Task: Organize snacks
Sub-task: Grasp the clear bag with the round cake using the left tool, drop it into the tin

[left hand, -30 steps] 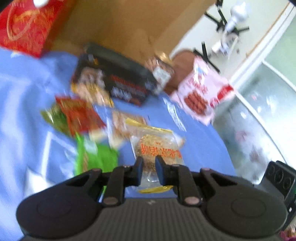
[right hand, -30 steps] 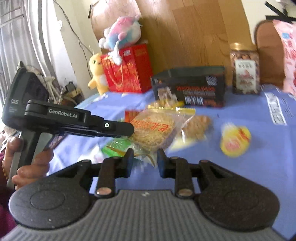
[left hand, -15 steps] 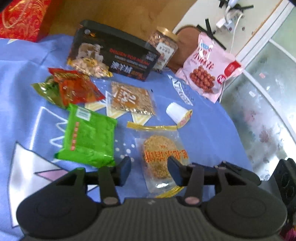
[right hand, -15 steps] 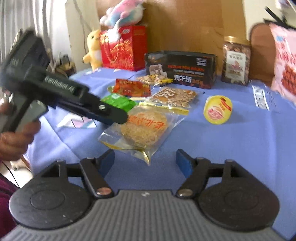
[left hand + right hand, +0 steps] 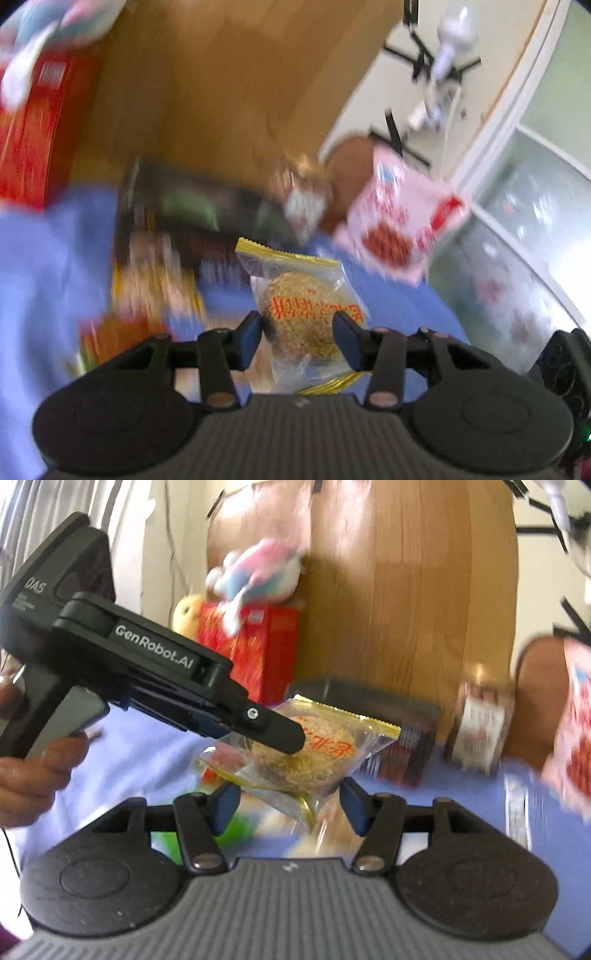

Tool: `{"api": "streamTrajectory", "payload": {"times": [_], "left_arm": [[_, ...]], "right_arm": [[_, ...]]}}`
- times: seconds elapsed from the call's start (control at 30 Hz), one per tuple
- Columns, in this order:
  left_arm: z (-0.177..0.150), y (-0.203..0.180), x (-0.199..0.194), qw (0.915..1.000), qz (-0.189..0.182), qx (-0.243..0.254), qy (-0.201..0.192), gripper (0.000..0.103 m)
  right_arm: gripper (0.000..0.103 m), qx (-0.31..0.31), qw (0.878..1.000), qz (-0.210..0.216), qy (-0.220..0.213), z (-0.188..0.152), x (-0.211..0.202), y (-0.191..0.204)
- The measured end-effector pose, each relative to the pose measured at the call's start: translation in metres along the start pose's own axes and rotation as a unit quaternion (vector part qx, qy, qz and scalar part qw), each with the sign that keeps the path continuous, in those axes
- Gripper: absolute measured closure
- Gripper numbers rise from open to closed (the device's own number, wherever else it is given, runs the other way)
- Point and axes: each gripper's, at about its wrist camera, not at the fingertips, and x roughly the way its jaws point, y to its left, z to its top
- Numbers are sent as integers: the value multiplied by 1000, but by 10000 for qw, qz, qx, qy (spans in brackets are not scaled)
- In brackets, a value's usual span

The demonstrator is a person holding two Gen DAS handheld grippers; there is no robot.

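Left tongs (image 5: 297, 328) clenched on the sesame cake packet (image 5: 306, 314), which we see lifted off the bench (image 5: 44, 266).
Half a second ago the packet lay flat between released tongs; now it hangs in the air, so we judge the pick-up done. The right tongs (image 5: 288, 805) are closing around its lower corner, not yet pressing. Only the right view shows the packet clear of the bench; the left view is blurred.

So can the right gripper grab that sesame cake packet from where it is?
Probably yes. The sesame cake packet hangs between the closing jaws of the right gripper, with nothing in the way. The left gripper holds it up in the air.
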Motion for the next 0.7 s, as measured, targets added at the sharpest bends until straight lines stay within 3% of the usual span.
{"api": "streamTrajectory", "payload": {"times": [0.1,0.2,0.33,0.4,0.5,0.6,0.7], "left_arm": [[43,16,22,9998,174,5,-127,60],[74,43,53,9988,378,-291,-75,60],[89,67,80,9965,717,-409,-138,59],[92,74,94,9955,854,-408,-40,53],[88,77,98,9935,1065,-411,10,53],[81,74,74,9955,877,-329,-159,53],[59,63,26,9967,639,-263,-437,53]], "right_arm": [[41,131,9999,27,96,30,46,-26],[41,325,9986,121,406,50,95,-48],[40,463,9958,195,767,62,139,-57],[40,521,9945,117,899,63,153,-59],[39,457,9948,-74,910,61,152,-54],[39,450,9972,-58,587,59,121,-49],[40,732,9962,321,349,44,74,-41]]}}
